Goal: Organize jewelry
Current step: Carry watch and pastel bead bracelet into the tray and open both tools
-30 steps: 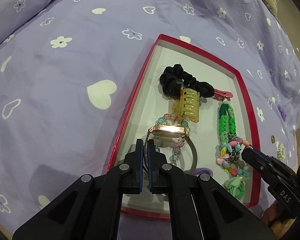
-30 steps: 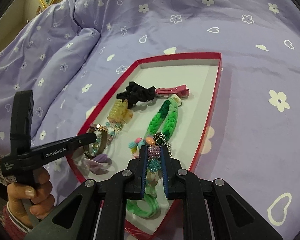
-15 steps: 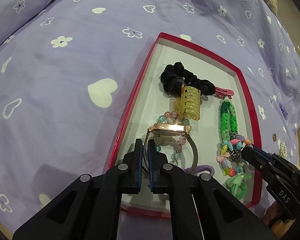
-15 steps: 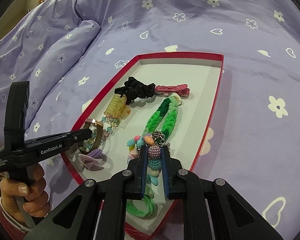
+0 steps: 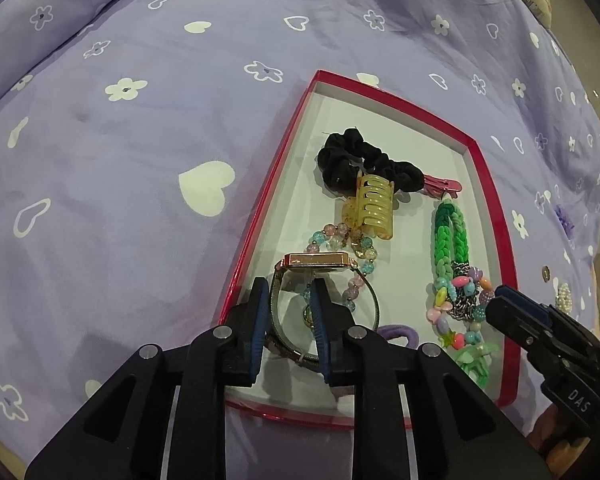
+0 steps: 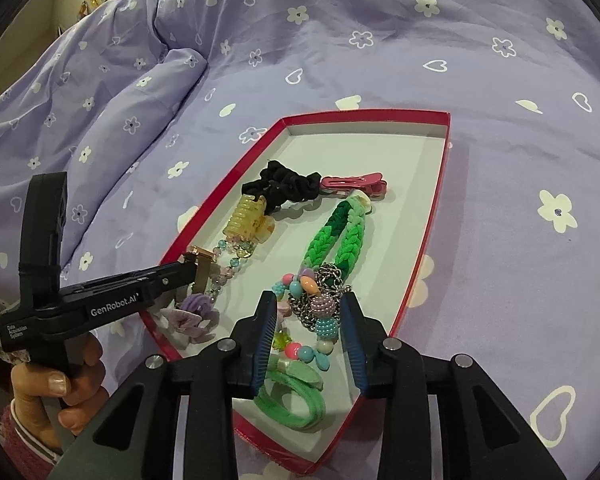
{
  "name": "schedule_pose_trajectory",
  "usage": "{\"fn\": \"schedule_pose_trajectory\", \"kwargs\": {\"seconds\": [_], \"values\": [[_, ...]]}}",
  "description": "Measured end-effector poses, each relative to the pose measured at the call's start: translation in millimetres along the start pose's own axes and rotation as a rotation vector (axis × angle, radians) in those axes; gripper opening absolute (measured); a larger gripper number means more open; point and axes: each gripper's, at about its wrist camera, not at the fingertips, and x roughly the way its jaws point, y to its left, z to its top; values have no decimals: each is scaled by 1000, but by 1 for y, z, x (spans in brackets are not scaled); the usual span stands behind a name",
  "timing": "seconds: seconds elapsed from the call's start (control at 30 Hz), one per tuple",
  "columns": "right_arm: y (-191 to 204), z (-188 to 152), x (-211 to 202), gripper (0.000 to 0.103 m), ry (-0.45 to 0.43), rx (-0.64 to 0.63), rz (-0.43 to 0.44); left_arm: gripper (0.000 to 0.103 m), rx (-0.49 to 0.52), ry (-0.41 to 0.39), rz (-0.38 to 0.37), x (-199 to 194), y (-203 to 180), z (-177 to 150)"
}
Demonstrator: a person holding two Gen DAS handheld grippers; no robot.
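Jewelry is lying in a shallow red-rimmed tray (image 5: 496,216) that is sitting on a purple bedspread (image 5: 120,168) printed with white hearts and flowers. Seen from the left wrist, a black scrunchie (image 5: 352,160) is resting at 12 o'clock in the tray, touching a yellow claw clip (image 5: 374,206) and a pink hair clip (image 5: 440,185). A rose-gold watch (image 5: 316,261) is standing on edge at 6 o'clock beside a pastel bead bracelet (image 5: 352,248). The left gripper (image 5: 290,322) is standing parted, its jaws straddling the watch's mesh band without squeezing it. At 4 o'clock a green braided charm strap (image 6: 336,236) is stretching down the tray, and the right gripper (image 6: 310,338) is gaping wide around its beaded end (image 6: 324,312), the pads clear of the beads. A lilac hair tie (image 6: 196,314) is lying near the left gripper.
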Motion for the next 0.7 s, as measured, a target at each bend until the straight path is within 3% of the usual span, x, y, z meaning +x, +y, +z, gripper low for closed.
{"fn": "schedule_pose_trajectory", "kwargs": {"seconds": [0.37, 0.5, 0.63, 0.7], "values": [[3, 3, -17, 41, -45, 5, 12, 31, 4, -17, 2, -12, -2, -4], [3, 2, -26, 50, -65, 9, 23, 46, 7, -27, 0, -21, -3, -8], [1, -2, -36, 73, -100, 27, 34, 65, 18, -47, 0, -32, -9, -17], [-2, -5, -41, 74, -116, 39, 42, 70, 31, -65, 21, -39, -11, -21]]}}
